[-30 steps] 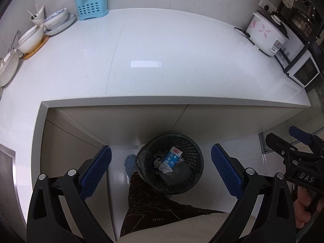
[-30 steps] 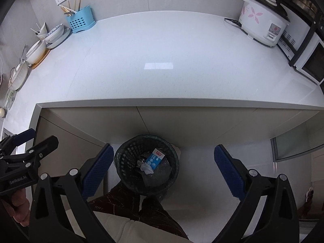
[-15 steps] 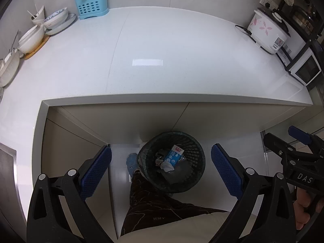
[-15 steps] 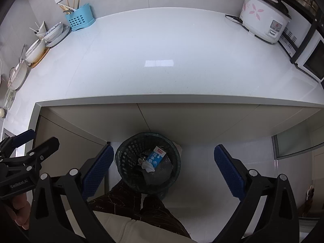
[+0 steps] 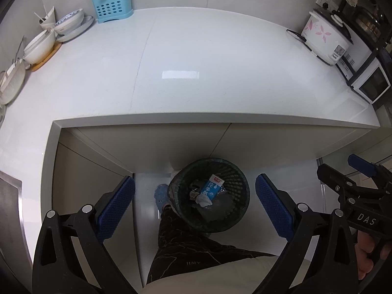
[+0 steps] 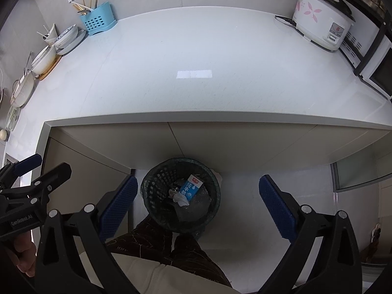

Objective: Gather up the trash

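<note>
Left wrist view: my left tool (image 5: 194,207) hangs above the floor with its blue pads spread wide apart, holding nothing. Between and below the pads stands the dark mesh trash bin (image 5: 227,220), on the floor just in front of the desk's edge. Inside the bin lie a blue-and-white milk carton (image 5: 212,188), a crumpled white tissue (image 5: 203,199) touching its near end, and smaller scraps I cannot identify. Ahead of the tool stretches the white desk (image 5: 196,58); at its far left corner stand a blue utensil holder (image 5: 112,7) and stacked bowls (image 5: 66,23), at its far right a rice cooker (image 5: 324,36) beside a microwave (image 5: 370,84). My right tool (image 5: 352,186) shows at the right margin; this view does not tell its opening. Below the bin, a person's trouser leg (image 5: 186,245) is visible.

Right wrist view: my right tool (image 6: 197,204) likewise has its pads wide apart and empty. The bin (image 6: 156,196) sits between them, nearer the left pad, with the carton (image 6: 190,187) and tissue (image 6: 181,199) inside. The desk (image 6: 196,54) lies ahead, the holder (image 6: 98,23) far left, the cooker (image 6: 323,28) far right. The left tool (image 6: 29,186) enters at the left margin.
</note>
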A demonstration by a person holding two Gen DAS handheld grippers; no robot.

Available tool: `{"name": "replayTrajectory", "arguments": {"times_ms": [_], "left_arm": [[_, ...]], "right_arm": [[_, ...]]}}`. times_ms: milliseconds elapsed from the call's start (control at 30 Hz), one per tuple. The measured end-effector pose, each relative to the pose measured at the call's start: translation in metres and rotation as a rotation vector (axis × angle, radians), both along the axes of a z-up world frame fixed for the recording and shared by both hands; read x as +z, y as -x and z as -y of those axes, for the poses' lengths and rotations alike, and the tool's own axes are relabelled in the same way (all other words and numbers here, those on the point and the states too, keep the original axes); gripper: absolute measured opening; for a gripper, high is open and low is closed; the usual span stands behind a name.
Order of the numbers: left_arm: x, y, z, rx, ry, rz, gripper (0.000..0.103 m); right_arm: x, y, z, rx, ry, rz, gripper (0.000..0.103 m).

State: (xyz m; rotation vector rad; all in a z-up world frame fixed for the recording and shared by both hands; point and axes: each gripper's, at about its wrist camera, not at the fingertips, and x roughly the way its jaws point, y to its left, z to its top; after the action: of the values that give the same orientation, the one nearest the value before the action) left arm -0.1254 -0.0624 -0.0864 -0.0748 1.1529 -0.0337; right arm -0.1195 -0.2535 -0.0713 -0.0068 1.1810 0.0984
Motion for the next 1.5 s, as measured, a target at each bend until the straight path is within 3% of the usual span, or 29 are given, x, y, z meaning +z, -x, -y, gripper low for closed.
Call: {"name": "replayTrajectory", "arguments": {"times_ms": [1500], "left_arm": [[0.0058,-0.0067,0.0018,0.017,-0.007,0.008,0.097]], "right_arm": [[0.0039,-0.0059,-0.0086,0.013,-0.004,0.005,0.095]]}}
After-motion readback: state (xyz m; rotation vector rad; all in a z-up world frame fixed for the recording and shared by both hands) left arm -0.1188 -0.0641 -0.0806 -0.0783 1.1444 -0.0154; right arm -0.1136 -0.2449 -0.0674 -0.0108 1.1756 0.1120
